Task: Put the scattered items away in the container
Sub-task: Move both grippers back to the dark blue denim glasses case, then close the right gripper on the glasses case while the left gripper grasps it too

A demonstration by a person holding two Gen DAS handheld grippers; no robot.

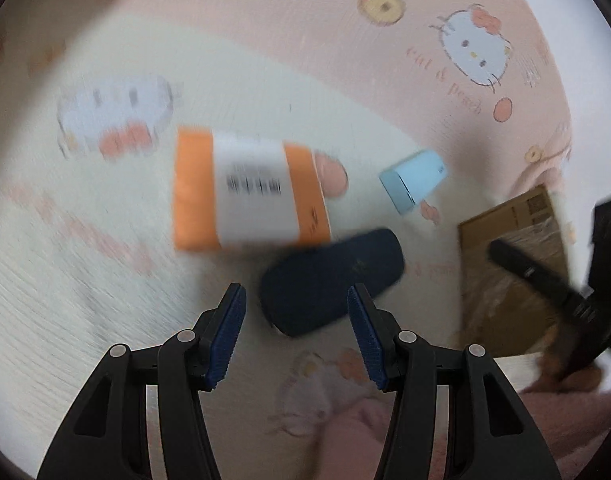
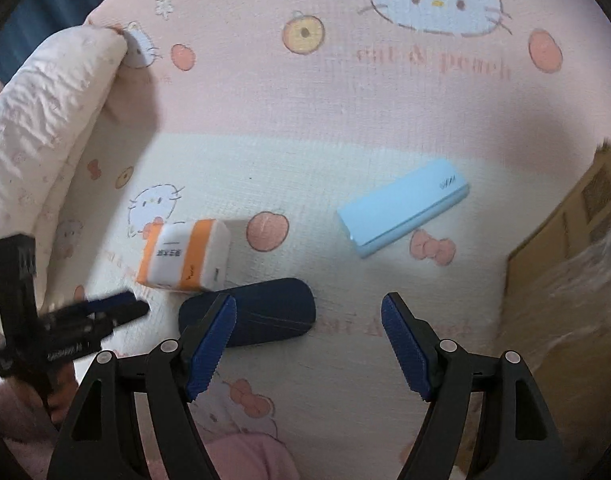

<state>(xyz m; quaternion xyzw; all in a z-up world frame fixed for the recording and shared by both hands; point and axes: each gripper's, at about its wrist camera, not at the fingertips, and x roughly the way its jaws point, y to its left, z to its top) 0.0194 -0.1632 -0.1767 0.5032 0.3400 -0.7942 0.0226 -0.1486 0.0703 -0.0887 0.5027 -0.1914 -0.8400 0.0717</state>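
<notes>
Navy and rounded, the case [image 1: 332,280] lay on the printed bedsheet [image 1: 105,280] just ahead of the left gripper [image 1: 296,334], beside the orange-and-white box [image 1: 249,190] and near the pale blue box [image 1: 415,179]. The cardboard container [image 1: 509,280] stood off to the right. A good pick would likely straddle the case across its narrow width, fingers [image 1: 225,340] lowered evenly before closing. Both grippers stood wide apart and empty; the right gripper [image 2: 308,346] hovered over the same case, touching nothing.

Crowding the near bedsheet [image 2: 385,128]: dark case [image 2: 265,312], orange box [image 2: 185,256]; lying clear beyond; cardboard box [image 2: 565,264] walling the right.
</notes>
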